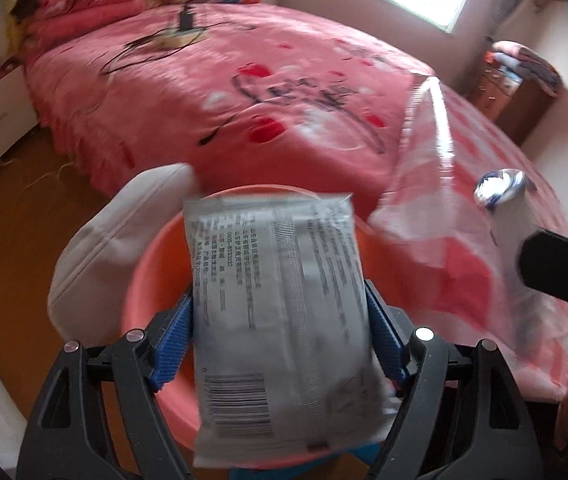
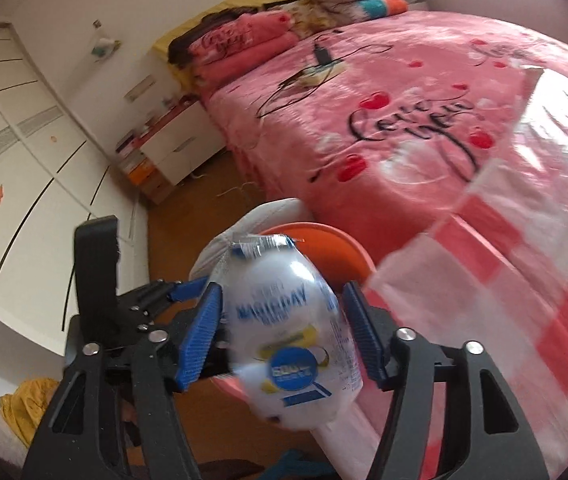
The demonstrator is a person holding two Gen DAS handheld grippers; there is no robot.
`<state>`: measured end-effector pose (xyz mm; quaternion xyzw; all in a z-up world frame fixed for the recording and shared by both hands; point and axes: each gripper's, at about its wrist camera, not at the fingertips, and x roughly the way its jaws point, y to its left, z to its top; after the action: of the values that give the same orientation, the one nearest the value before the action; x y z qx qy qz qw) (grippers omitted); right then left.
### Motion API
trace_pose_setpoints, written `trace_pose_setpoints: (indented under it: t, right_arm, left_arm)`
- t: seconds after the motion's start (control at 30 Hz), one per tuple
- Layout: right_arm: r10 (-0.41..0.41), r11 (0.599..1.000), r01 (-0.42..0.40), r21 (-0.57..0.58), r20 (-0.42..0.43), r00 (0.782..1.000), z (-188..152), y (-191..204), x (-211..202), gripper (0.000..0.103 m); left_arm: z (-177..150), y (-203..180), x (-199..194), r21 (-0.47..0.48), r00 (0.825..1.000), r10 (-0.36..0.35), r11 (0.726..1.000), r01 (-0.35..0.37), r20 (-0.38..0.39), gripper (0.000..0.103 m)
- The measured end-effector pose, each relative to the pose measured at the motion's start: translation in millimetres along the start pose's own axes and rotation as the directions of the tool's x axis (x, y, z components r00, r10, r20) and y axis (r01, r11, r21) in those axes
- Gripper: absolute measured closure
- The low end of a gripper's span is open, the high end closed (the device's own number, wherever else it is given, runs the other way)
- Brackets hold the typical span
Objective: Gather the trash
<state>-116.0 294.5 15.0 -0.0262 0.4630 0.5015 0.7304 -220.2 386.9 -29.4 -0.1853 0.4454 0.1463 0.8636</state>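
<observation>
My left gripper (image 1: 279, 336) is shut on a grey printed wrapper (image 1: 279, 312) with a barcode, held above an orange-pink basin (image 1: 155, 280) on the floor by the bed. My right gripper (image 2: 284, 332) is shut on a puffy white and blue snack packet (image 2: 292, 320), held above the same basin (image 2: 340, 248). The packet's crimped end also shows at the right of the left wrist view (image 1: 500, 188), with the right gripper's black body just below it. The left gripper's black body shows at the left of the right wrist view.
A bed with a pink blanket (image 1: 243, 92) fills the background. A pink-and-white checked plastic bag (image 1: 464, 216) lies on its near corner. A white cushion (image 1: 111, 236) leans by the basin. White drawers (image 2: 175, 148) and a wardrobe (image 2: 23, 152) stand left; the floor is wood.
</observation>
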Motion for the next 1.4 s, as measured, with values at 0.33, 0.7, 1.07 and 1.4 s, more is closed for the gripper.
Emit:
trace_pose_setpoints:
  t: [0.33,0.7,1.07,1.4]
  right_arm:
    - [-0.014,0.993,0.010,0.116,0.034,0.999,-15,-28,-5,0.012]
    - [-0.172,0.978,0.150,0.143,0.150,0.974,-38,-56,-49,0.009]
    - [-0.275,0.954,0.237,0.184,0.223,0.935,-57,-80,-86,0.008]
    - [-0.375,0.922,0.326,0.207,0.277,0.885,-72,-93,-118,0.008]
  left_arm:
    - [4,4,-8,0.073,0.987,0.132,0.988,-0.139,0.096,0.012]
    - [9,-28,-26,0.113,0.976,0.118,0.984,-0.140,0.181,0.006]
    - [20,-82,-36,0.178,0.972,0.061,0.979,-0.103,0.227,0.006]
    - [20,-141,-42,0.278,0.969,-0.013,0.959,-0.058,0.246,0.005]
